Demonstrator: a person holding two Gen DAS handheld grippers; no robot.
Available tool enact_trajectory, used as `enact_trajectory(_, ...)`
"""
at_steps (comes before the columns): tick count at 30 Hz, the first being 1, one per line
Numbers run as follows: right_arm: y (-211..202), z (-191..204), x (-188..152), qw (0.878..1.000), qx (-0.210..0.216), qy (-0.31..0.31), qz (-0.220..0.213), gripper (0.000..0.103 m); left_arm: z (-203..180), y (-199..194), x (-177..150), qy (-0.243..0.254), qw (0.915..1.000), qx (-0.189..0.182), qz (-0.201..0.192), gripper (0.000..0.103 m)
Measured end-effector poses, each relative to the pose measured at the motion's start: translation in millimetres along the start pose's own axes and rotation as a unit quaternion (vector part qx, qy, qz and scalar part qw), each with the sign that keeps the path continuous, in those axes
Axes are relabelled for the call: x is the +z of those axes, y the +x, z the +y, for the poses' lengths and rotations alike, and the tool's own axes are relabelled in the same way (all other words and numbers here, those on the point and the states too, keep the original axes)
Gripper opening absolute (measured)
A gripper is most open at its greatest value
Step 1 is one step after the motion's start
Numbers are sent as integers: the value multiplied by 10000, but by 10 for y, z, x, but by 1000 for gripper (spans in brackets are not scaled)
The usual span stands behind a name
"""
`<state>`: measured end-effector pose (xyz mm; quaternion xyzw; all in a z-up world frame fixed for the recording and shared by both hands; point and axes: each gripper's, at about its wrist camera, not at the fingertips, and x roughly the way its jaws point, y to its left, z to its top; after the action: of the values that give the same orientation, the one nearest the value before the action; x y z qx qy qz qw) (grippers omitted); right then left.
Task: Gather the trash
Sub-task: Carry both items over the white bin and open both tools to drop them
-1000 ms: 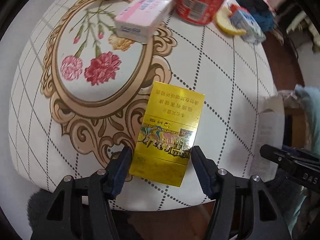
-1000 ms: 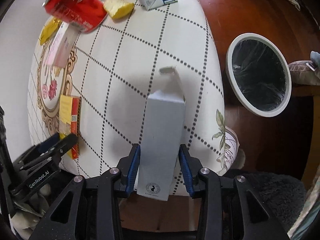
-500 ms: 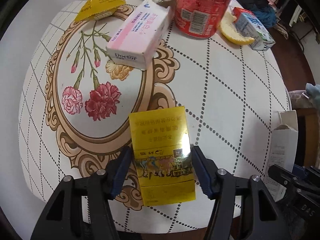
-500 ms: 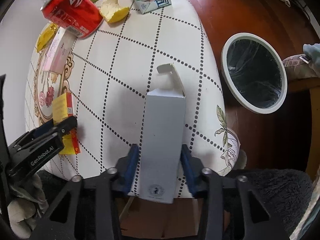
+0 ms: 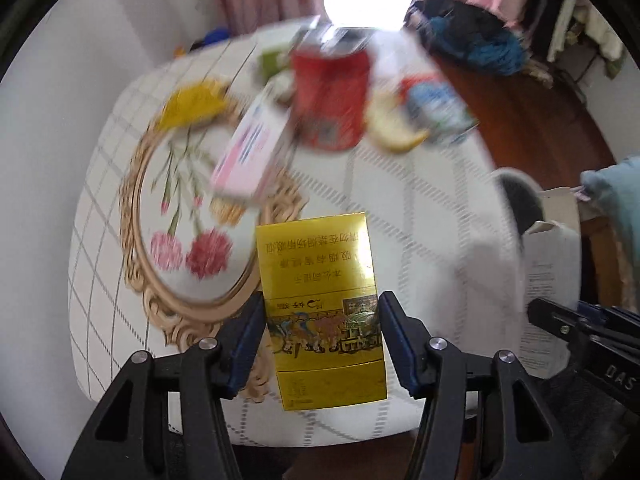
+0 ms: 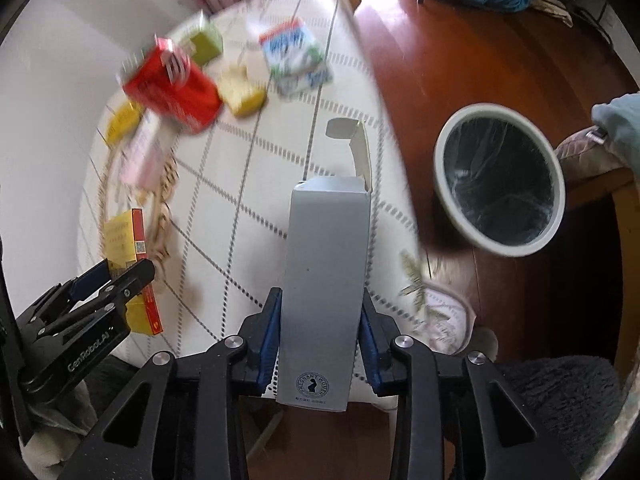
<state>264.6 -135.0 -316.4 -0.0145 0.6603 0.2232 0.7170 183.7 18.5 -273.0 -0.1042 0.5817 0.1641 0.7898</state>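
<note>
Each camera sits just behind its tongs, looking forward and down from the near edge across the tabletop (image 5: 420,216), the left one low and close, the right one higher and taking in the bin (image 6: 500,180); both share the red can (image 5: 330,100) and each other's tongs.

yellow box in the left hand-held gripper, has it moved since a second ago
Yes. The yellow box has been lifted off the tablecloth, which now looks farther below; it stays clamped in the left hand-held gripper.
</note>
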Motion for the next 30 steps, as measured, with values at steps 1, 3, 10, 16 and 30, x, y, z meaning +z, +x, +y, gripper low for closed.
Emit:
enact_trajectory(1,-116,-64,24,9999,71,38,-113,36,-93,-106,109,66,9999,-82,-125,54)
enact_trajectory(3,-344,-209,68,9993,137,110,-342,36,-212,-255,321,191,9989,-268,-323,54)
enact_trajectory(10,-1014,-995,301,9938,63,524,-979,36,-1223,-244,915,735,9884,-1234,-501,54)
enact_trajectory(16,-902,-1900,538,9908,-322,949,-914,36,-1956,396,1377,945,9745,-2035,94,54)
enact_trajectory(30,554,-3017,956,9862,-442,1595,63,36,-2876,1908,1773,1115,9546,-2183,1692,61)
